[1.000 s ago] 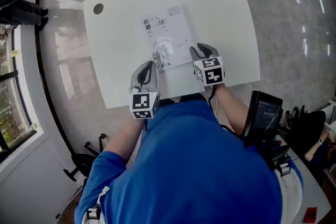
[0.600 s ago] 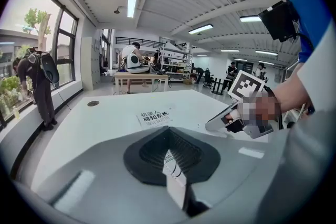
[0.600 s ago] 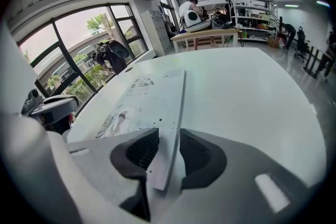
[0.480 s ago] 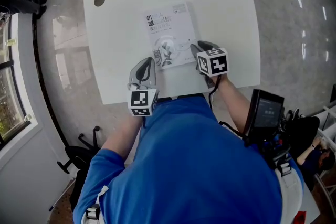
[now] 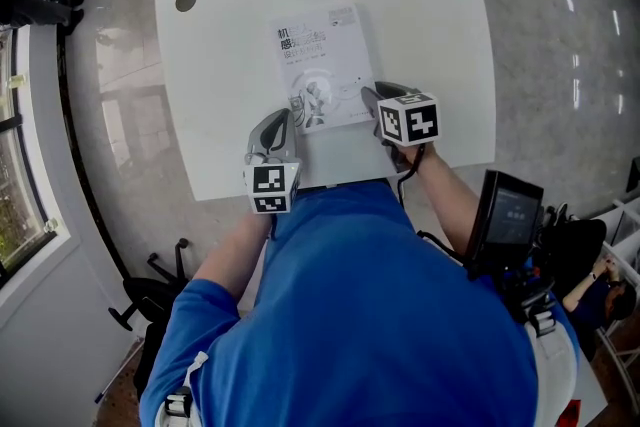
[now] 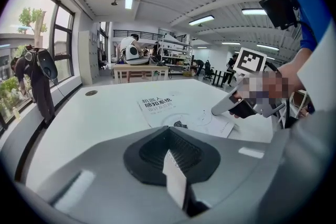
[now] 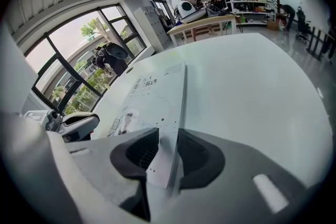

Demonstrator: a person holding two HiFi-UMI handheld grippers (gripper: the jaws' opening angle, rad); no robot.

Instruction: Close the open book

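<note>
**Right gripper** [image 5: 372, 97]: The fingers [image 7: 137, 153] stand at a moderate width and have just been opening slightly. The near right corner of the book [image 5: 322, 55] fills the gap between them, with a pad against it on each side. From these fingers the book runs forward and to their left across the white worktop [image 5: 440, 25].

**Book:** It is closed and lies on the worktop with its front cover up. The printed title is at the end far from the fingers. The cover illustration is at the near end, between the two grippers.

**Left gripper** [image 5: 278, 125]: The fingers [image 6: 149, 155] are drawn together, and nothing from the scene is between them. Their tip is low over the worktop, just beside the book's near left corner. No view shows whether the tip touches the surface. The book lies ahead of these fingers and to their right.

**Worktop:** A round hole [image 5: 186, 1] lies far ahead of the left fingers and to their left, well apart from the book.
</note>
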